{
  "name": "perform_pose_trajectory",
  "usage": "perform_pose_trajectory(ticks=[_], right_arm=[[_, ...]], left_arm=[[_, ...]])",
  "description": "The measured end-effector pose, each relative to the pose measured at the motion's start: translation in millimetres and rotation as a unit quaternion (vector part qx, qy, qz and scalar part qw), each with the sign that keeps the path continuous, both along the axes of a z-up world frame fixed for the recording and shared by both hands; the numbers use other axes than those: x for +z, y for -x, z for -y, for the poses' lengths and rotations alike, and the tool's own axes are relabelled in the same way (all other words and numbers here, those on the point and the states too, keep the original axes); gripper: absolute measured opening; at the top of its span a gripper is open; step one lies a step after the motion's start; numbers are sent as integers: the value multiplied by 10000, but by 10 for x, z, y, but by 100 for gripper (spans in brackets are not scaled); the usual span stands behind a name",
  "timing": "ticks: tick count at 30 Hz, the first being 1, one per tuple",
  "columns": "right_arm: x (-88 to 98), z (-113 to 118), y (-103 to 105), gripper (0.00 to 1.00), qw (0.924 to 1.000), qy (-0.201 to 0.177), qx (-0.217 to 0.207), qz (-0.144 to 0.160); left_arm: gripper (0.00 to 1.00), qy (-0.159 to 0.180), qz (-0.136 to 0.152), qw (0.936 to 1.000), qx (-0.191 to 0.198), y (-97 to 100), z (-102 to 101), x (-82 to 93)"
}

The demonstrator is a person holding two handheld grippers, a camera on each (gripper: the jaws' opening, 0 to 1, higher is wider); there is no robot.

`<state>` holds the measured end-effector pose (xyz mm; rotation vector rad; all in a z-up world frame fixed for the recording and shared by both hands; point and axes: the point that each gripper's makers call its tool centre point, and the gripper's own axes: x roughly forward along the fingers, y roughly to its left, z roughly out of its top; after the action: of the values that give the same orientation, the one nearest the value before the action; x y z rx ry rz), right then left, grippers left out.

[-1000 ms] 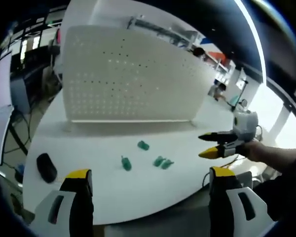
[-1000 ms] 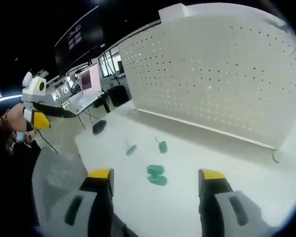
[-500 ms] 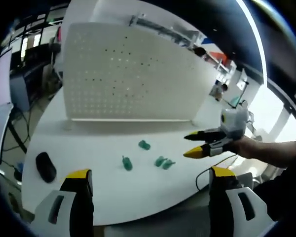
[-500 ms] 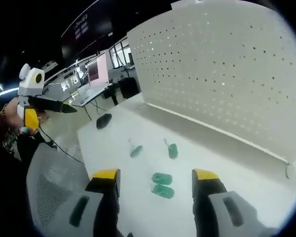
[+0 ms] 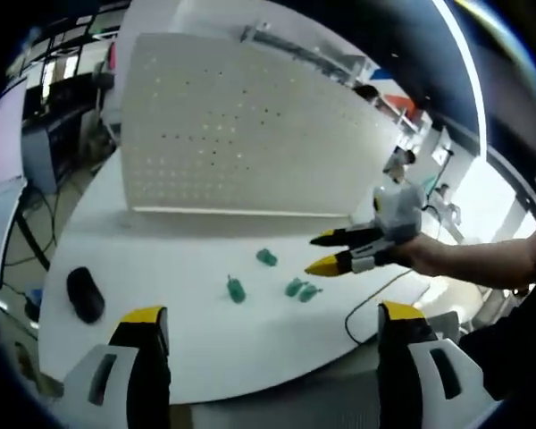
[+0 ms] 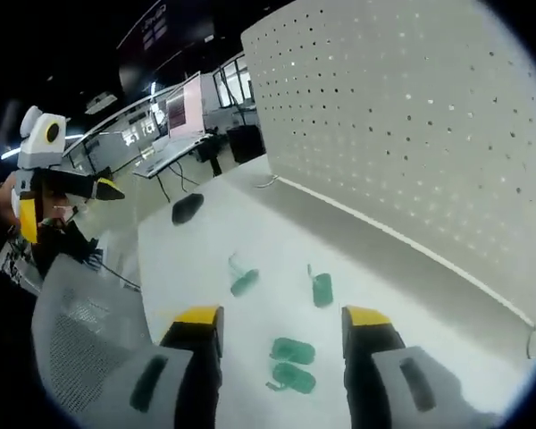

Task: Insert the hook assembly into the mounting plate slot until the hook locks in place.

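Several green hook assemblies lie on the white table (image 5: pixel 161 268): one (image 5: pixel 237 290) to the left, one (image 5: pixel 267 257) farther back, and a pair (image 5: pixel 300 290) side by side. In the right gripper view the pair (image 6: pixel 292 364) lies just beyond my right gripper (image 6: pixel 282 319), which is open and empty; two single hooks (image 6: pixel 243 282) (image 6: pixel 322 290) lie farther on. The white perforated mounting plate (image 5: pixel 241 134) (image 6: pixel 411 134) stands upright at the back of the table. My left gripper (image 5: pixel 266 320) is open and empty near the table's front edge. The right gripper (image 5: pixel 320 253) reaches in above the pair.
A black computer mouse (image 5: pixel 84 295) (image 6: pixel 188 207) lies at the table's left end. A thin cable (image 5: pixel 375 299) runs over the right edge. A grey mesh chair (image 6: pixel 80 331) stands beside the table. Desks with monitors (image 6: pixel 183 112) stand in the room behind.
The right gripper has moved forward and left over the table toward the pair of green hooks. Its jaws have narrowed slightly. The left gripper has barely moved.
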<state>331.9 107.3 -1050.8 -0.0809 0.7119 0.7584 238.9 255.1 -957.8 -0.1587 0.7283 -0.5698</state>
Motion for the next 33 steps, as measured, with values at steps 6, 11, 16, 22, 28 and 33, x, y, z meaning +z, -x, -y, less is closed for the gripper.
perform_pose_trajectory(ticks=[6, 11, 16, 22, 28, 33], right_arm=[[-155, -133, -131, 46, 9992, -172, -164, -316], [-271, -261, -208, 44, 9987, -138, -166, -460], [-357, -373, -261, 42, 9989, 59, 20, -459], [-461, -405, -374, 41, 9984, 288, 185, -451], [-559, -385, -448, 36, 9963, 625, 419, -416], [-653, -353, -542, 29, 9940, 960, 412, -329]], left_arm=[[99, 63, 32, 9999, 94, -6, -68, 26], [98, 6, -60, 9999, 91, 13, -107, -56], [98, 57, -84, 9999, 115, 9, -111, -45], [98, 14, -90, 9999, 141, -2, -191, -38], [97, 12, -143, 9996, 232, -11, -247, -78], [97, 1, -207, 9996, 167, -19, -202, -121]])
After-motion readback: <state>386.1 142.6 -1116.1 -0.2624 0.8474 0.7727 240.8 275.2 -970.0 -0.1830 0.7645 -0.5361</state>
